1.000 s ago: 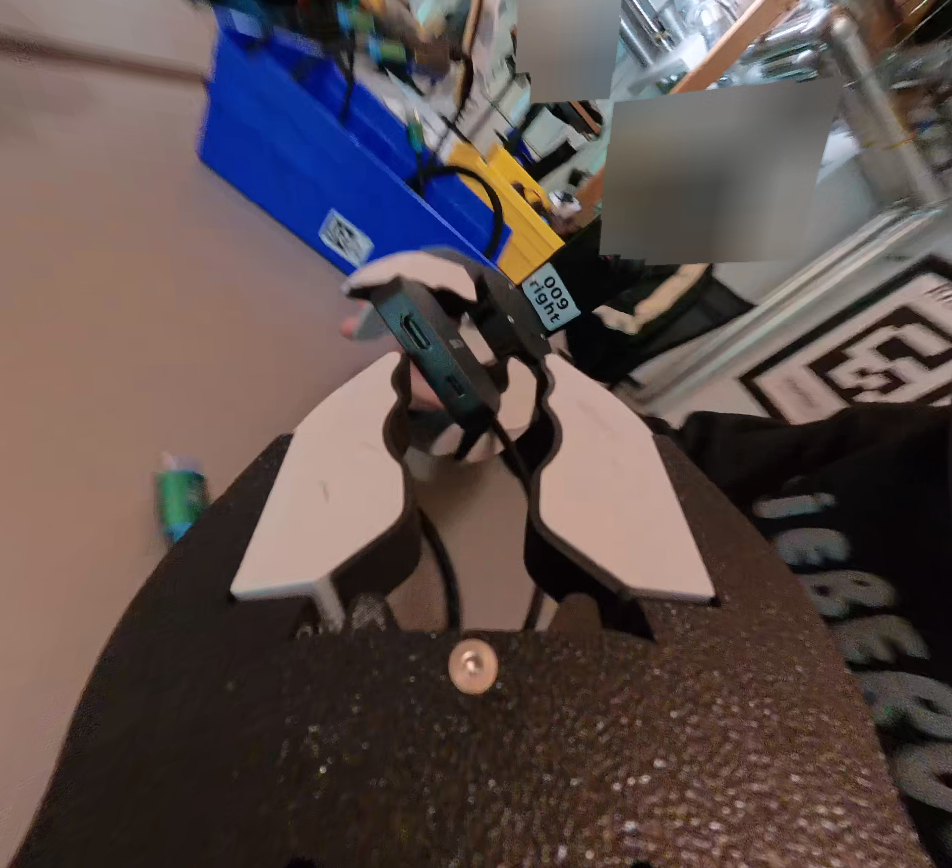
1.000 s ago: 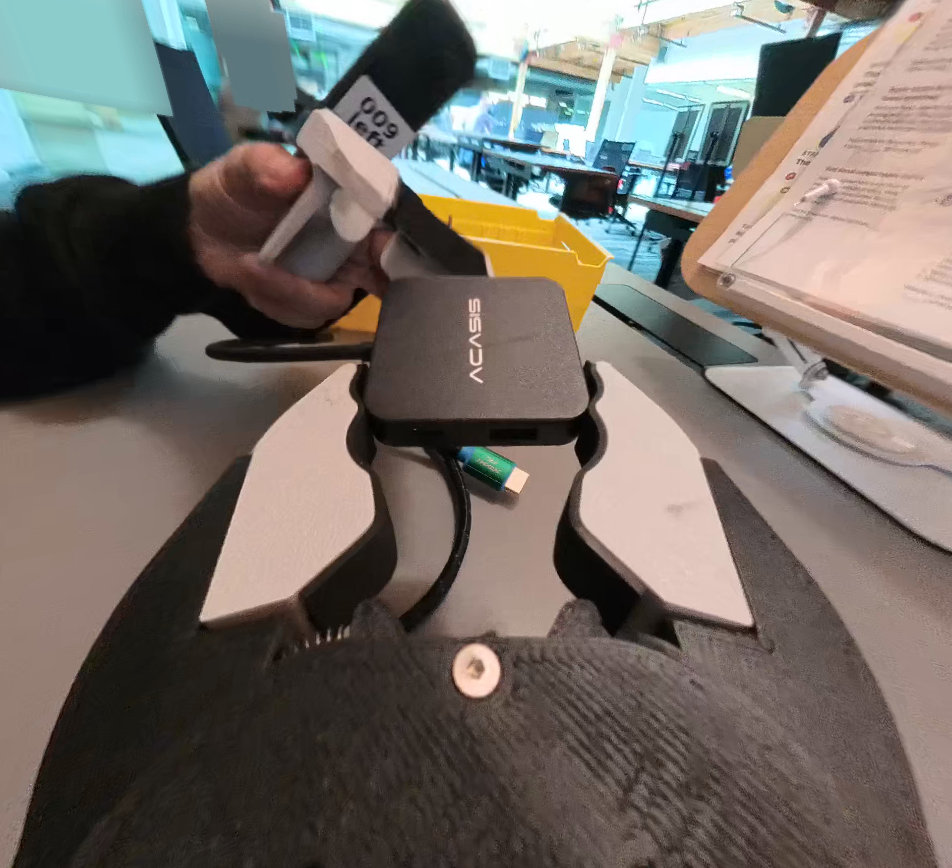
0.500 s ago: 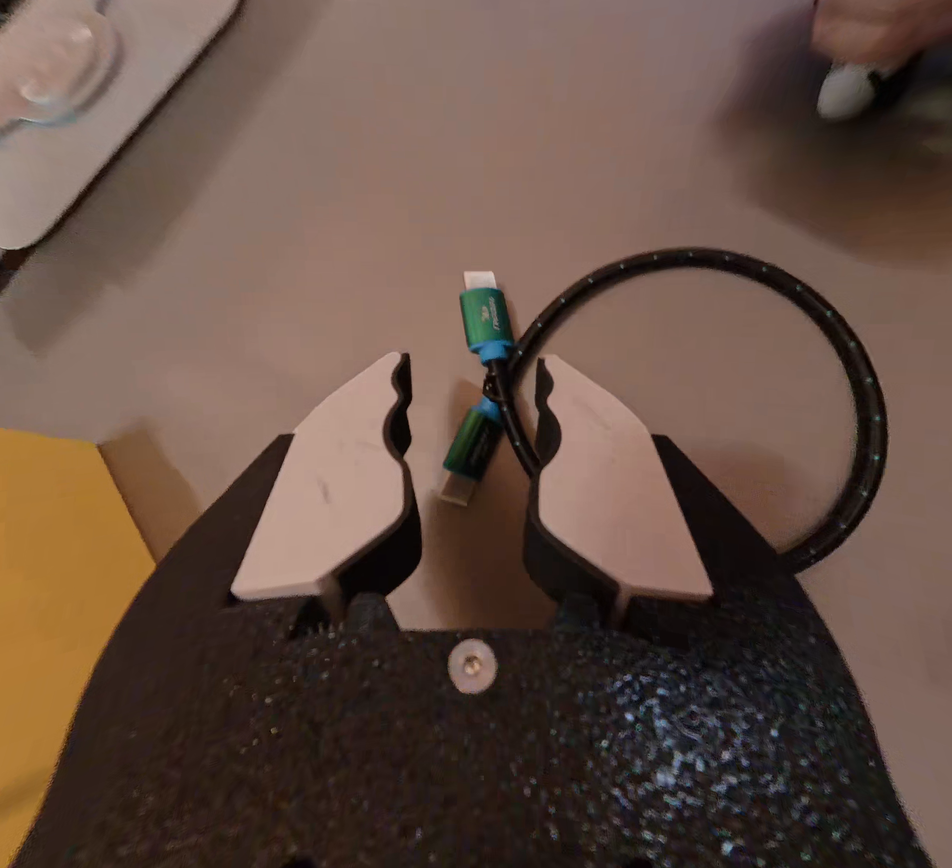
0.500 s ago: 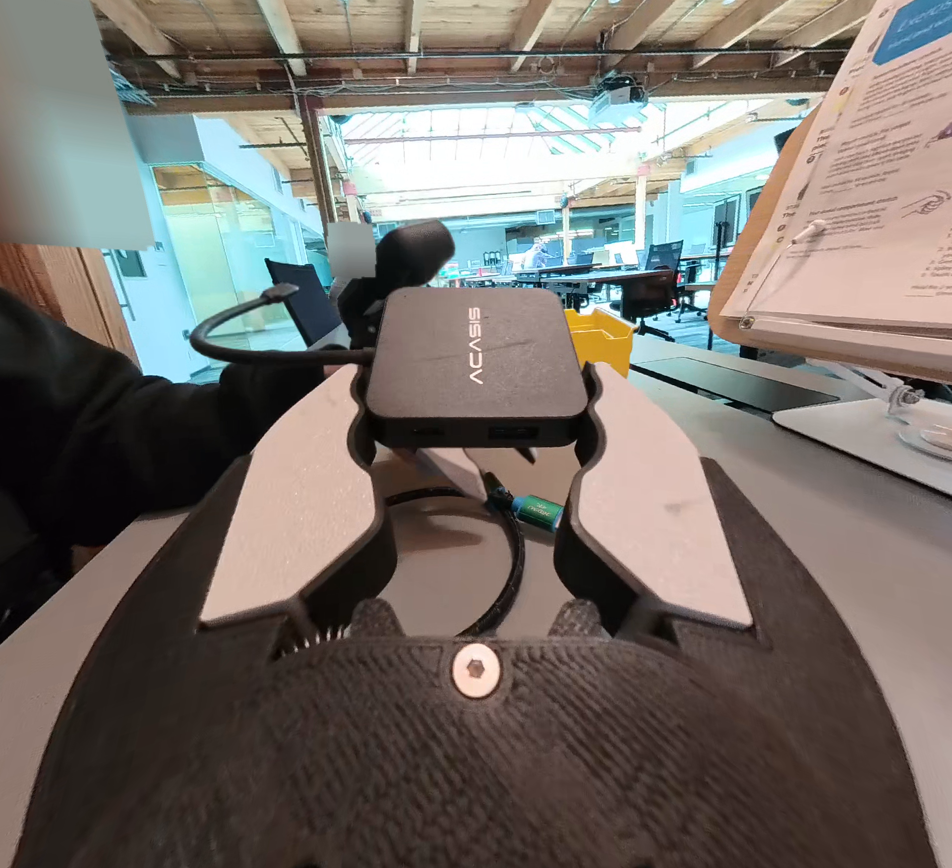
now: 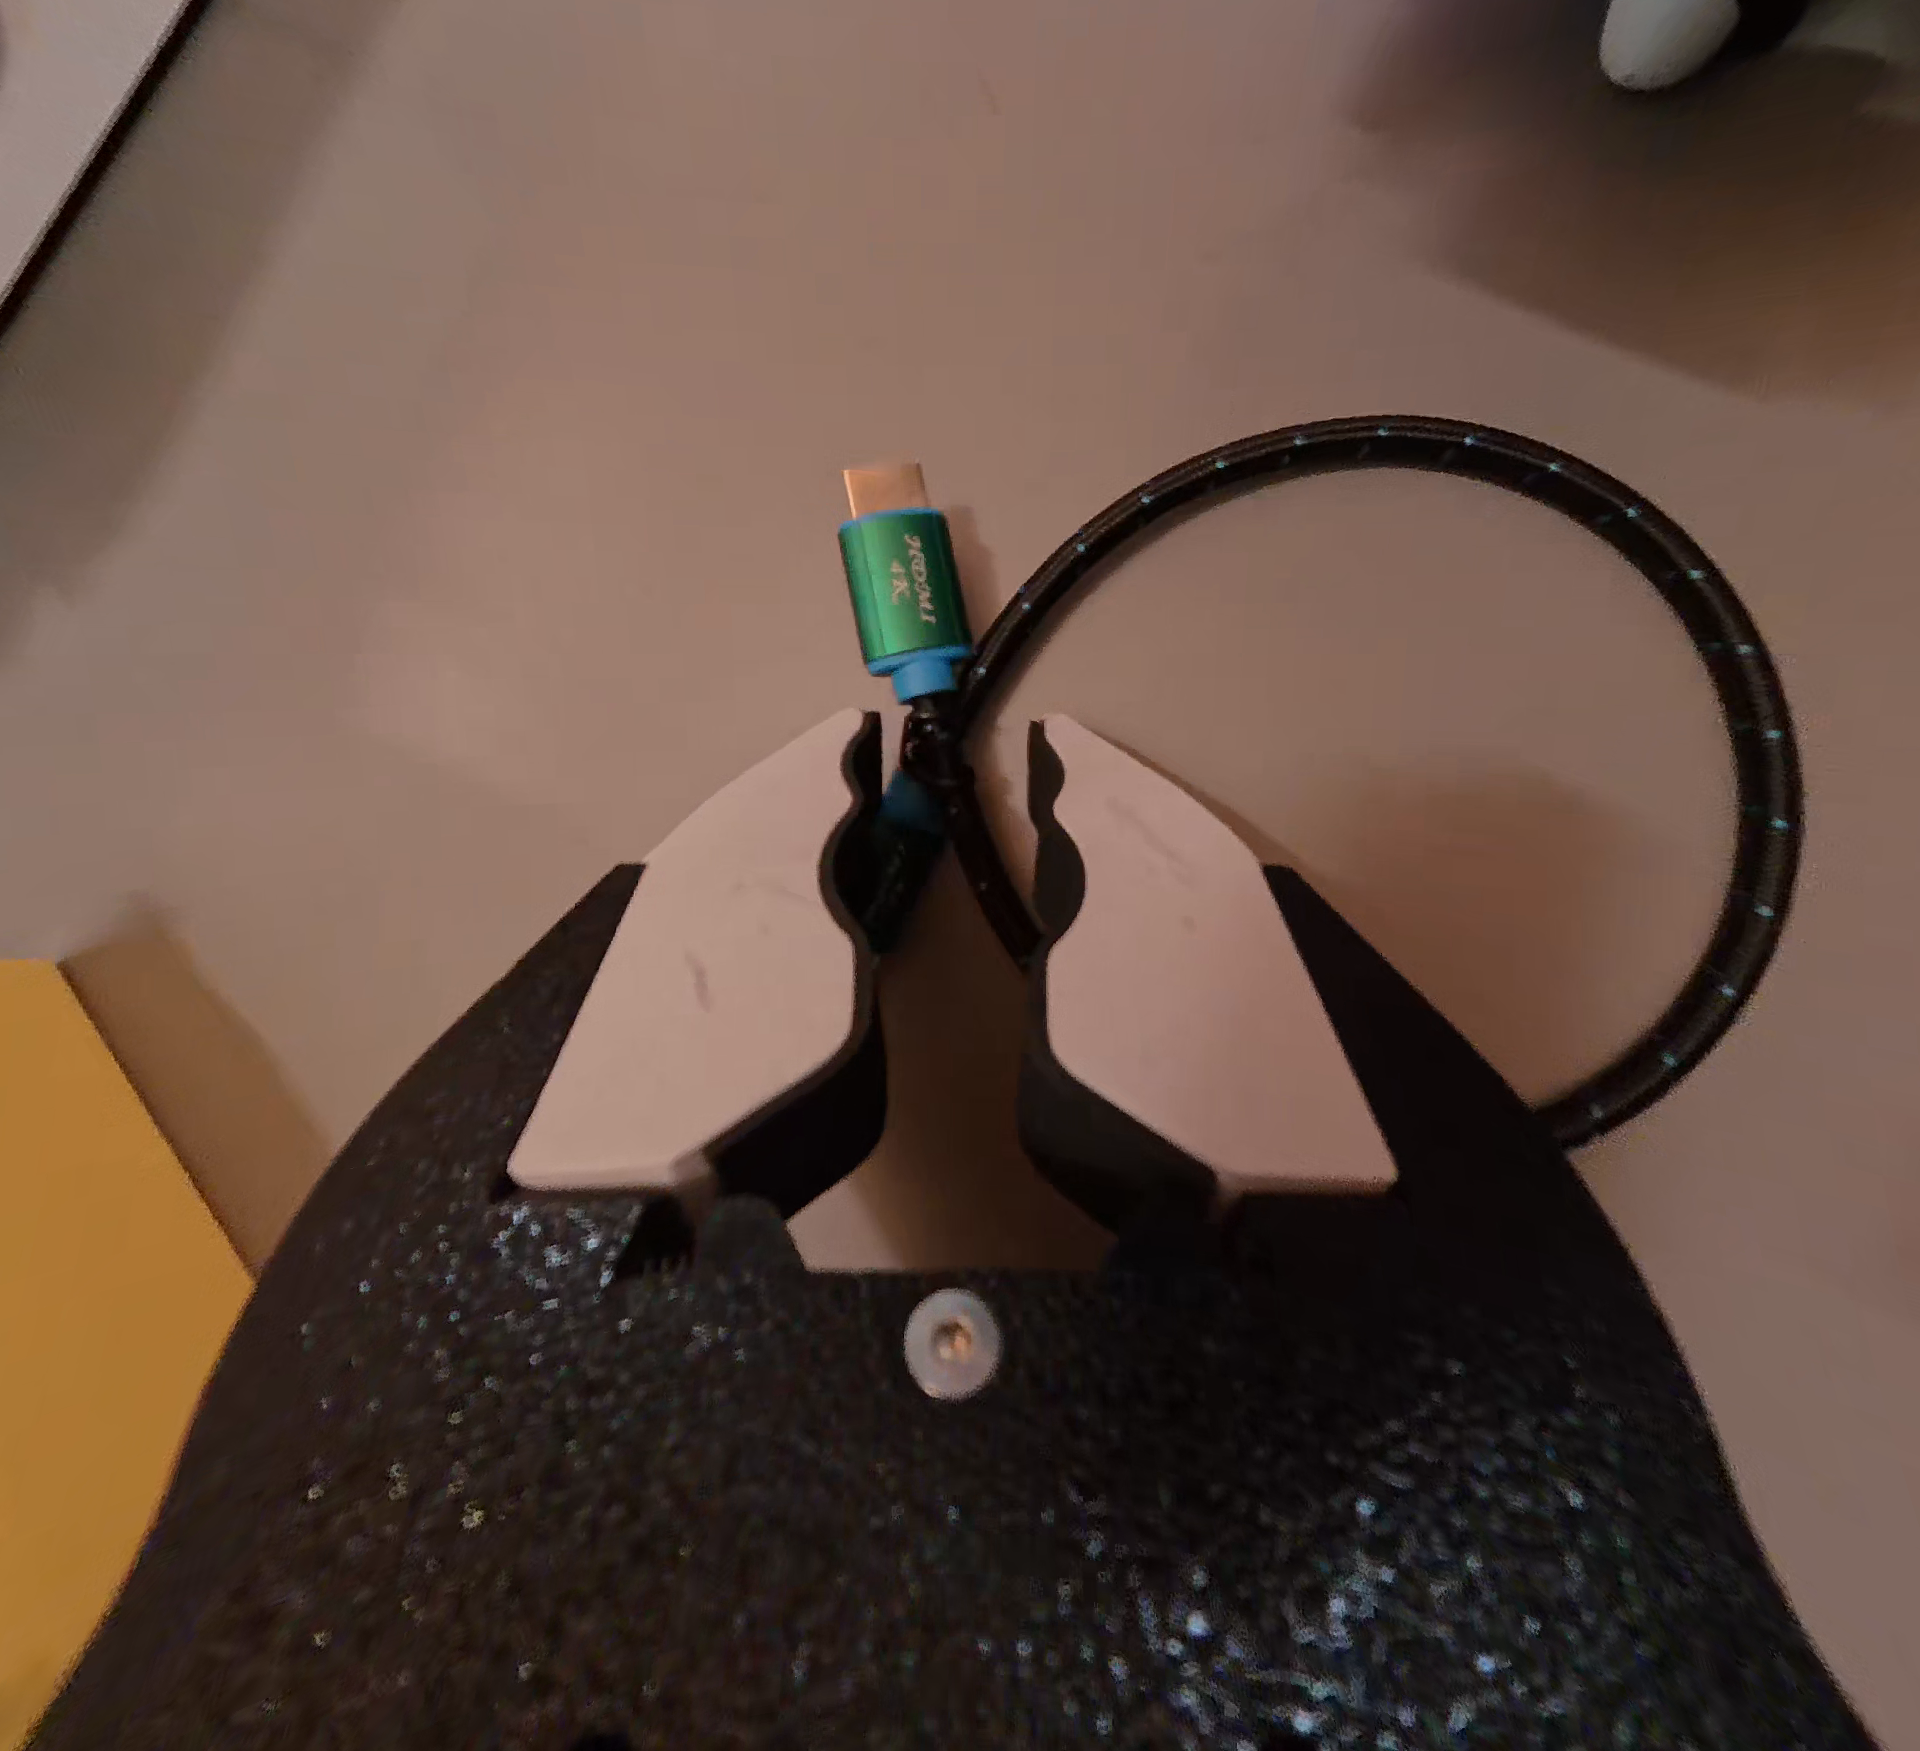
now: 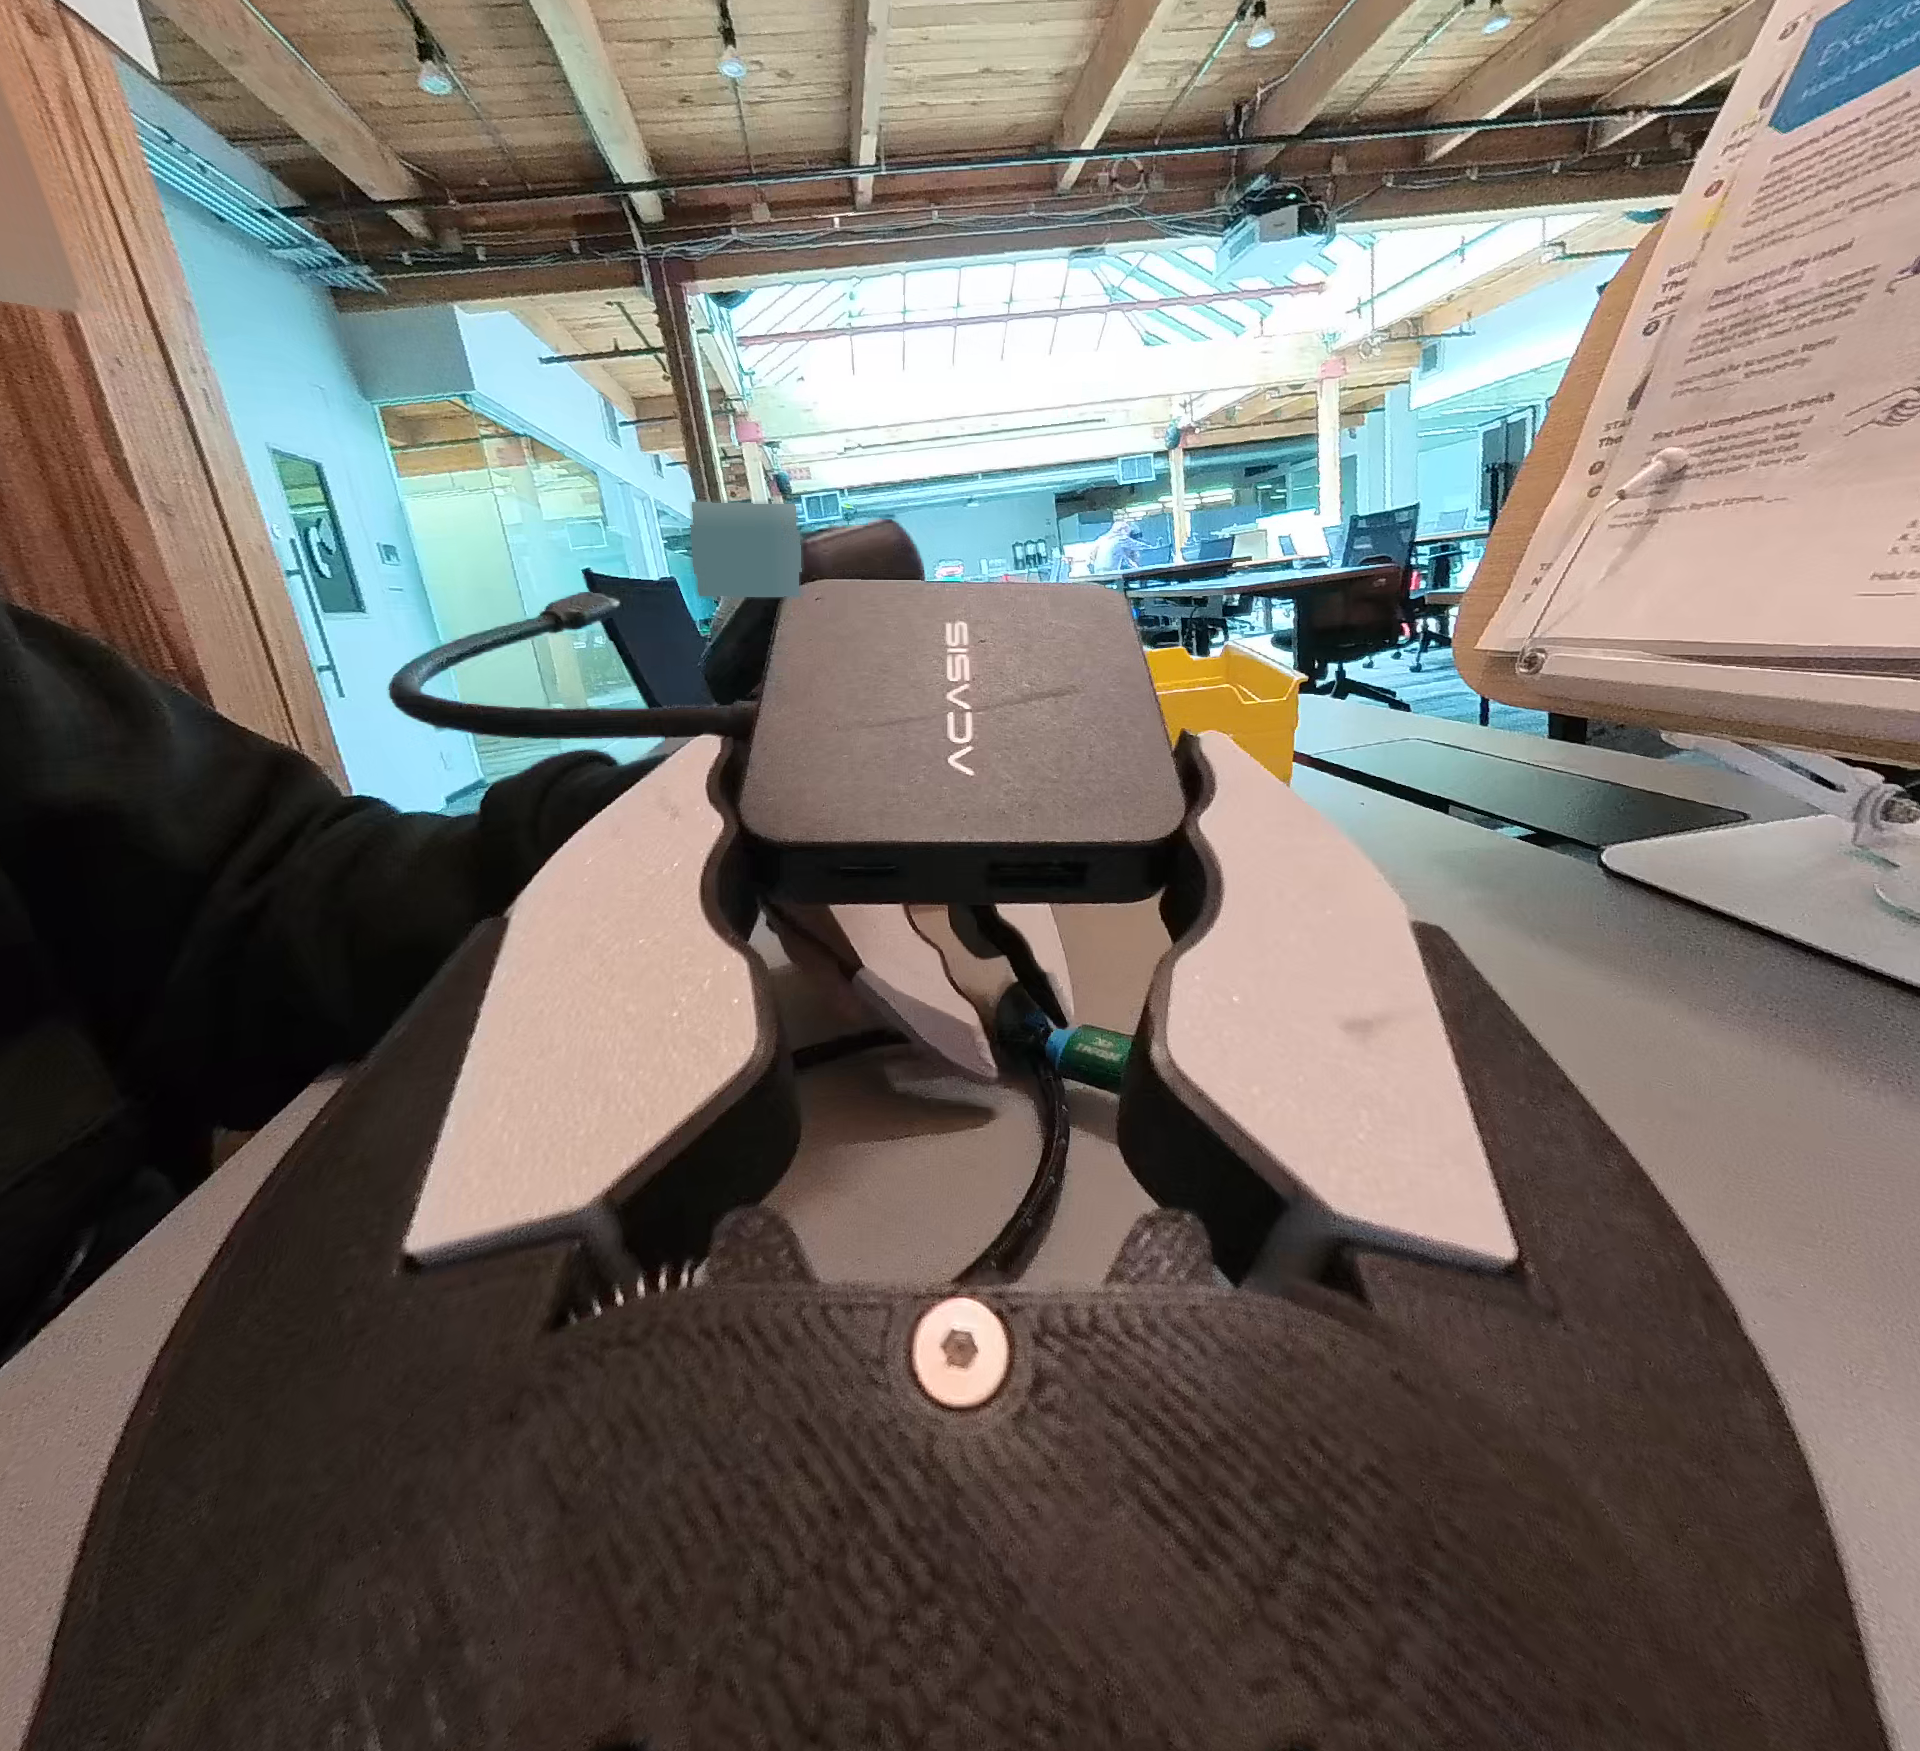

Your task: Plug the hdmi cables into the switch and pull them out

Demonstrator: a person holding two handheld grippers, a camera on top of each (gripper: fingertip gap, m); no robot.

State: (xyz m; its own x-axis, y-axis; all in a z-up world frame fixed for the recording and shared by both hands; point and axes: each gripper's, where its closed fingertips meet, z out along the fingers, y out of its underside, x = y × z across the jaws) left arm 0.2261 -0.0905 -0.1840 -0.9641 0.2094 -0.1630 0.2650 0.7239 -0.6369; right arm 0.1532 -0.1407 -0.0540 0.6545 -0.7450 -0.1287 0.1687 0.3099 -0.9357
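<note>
Black switch clamped level in the right gripper — ports exposed for plugging. Left gripper, jaws apart, straddles the braided hdmi cable on the table — nothing plugged yet.

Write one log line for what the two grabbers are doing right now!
left gripper: open, around near plug of HDMI cable on table | right gripper: shut on switch, held up | nothing plugged in
</note>
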